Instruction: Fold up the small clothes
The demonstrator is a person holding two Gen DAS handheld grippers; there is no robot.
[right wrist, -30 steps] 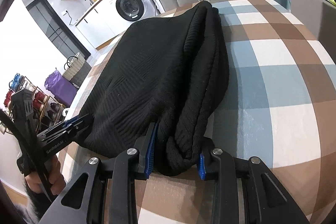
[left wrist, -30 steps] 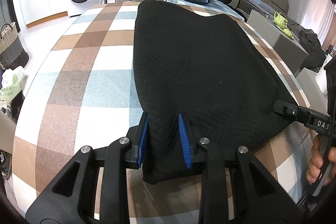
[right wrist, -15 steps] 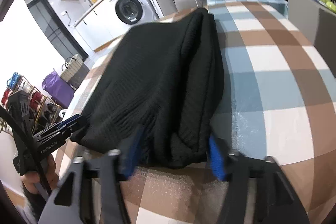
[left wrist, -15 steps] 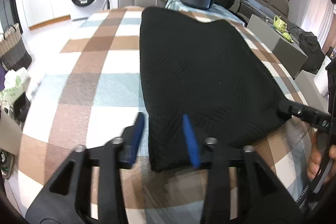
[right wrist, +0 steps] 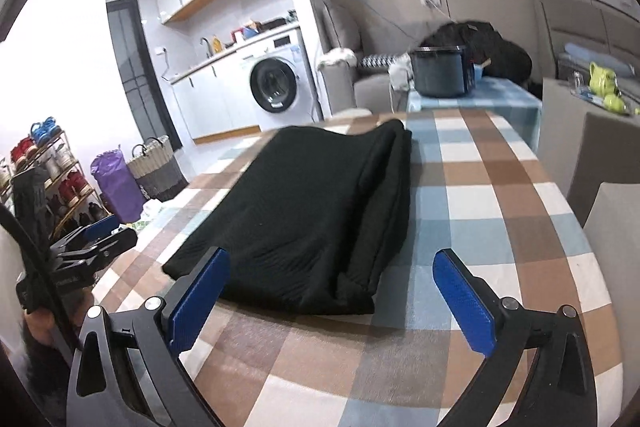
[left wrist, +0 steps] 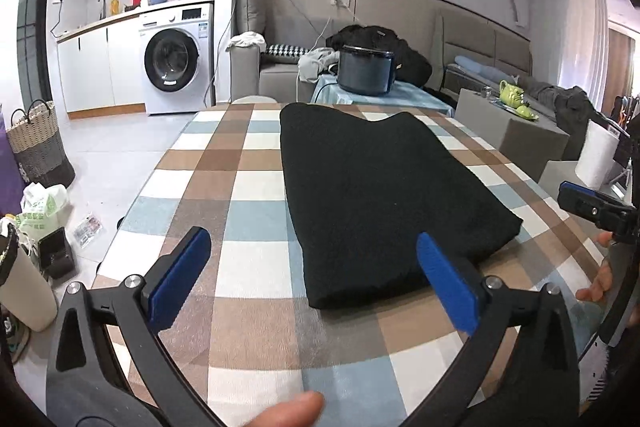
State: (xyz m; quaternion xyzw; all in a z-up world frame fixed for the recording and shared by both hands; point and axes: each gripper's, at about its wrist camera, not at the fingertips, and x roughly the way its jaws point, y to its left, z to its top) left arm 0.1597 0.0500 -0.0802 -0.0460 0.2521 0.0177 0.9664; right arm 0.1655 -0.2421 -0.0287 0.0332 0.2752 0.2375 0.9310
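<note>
Your left tool (left wrist: 310, 269) and right tool (right wrist: 330, 287) had just spread wide, nothing between pads. Folded black sweater (left wrist: 376, 195) lay flat on checked worktop (left wrist: 256, 311). Your hands mostly cut off at frame edges. Dark cooker pot (left wrist: 366, 71) stood beyond.

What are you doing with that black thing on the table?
A person is folding clothes with a gripper in each hand. The black sweater lies folded lengthwise on the checked tablecloth. The left gripper and the right gripper have just been opening their jaws and now stand wide open, with nothing between the pads. Both sit just short of the sweater's near end, not touching it.
</note>
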